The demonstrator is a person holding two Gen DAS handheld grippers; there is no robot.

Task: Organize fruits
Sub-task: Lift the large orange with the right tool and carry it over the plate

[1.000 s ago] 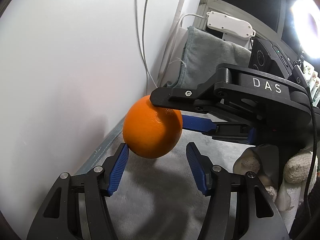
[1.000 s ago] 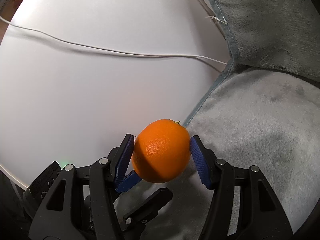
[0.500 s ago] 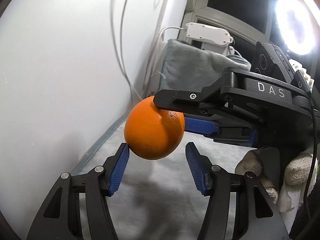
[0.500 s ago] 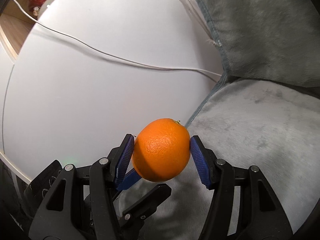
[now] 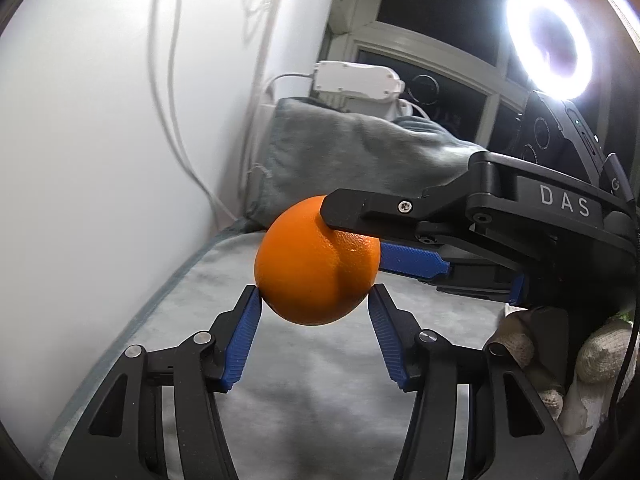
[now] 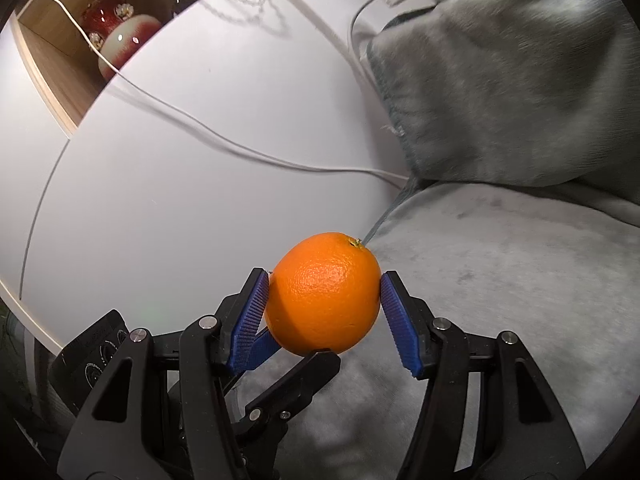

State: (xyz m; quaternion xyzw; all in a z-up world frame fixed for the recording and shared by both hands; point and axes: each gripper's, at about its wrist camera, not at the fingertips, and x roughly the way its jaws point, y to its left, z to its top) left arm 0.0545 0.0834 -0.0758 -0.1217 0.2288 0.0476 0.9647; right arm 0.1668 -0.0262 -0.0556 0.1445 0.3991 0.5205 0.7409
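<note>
One orange [image 5: 312, 264] hangs in the air above a grey plush cloth [image 5: 320, 400]. My right gripper [image 6: 324, 300] is shut on the orange [image 6: 324, 296], blue pads pressed to both its sides. In the left wrist view that gripper comes in from the right, its upper finger over the fruit. My left gripper [image 5: 316, 300] stands around the orange's lower half; its left pad touches the fruit and its right pad is at the fruit's edge, whether touching I cannot tell. The left gripper's fingers [image 6: 288, 392] show under the orange in the right wrist view.
A white wall [image 5: 100, 140] with hanging white cables [image 6: 240, 148] stands close on the left. A bunched grey blanket [image 5: 352, 152] lies behind. A ring light [image 5: 548, 48] glares at top right. A wooden shelf with a red-and-white vase [image 6: 116, 36] shows at upper left.
Both grippers and the orange have risen together; more of the blanket, window and shelf has come into view. The left pads have closed in from a gap to the orange's sides.
</note>
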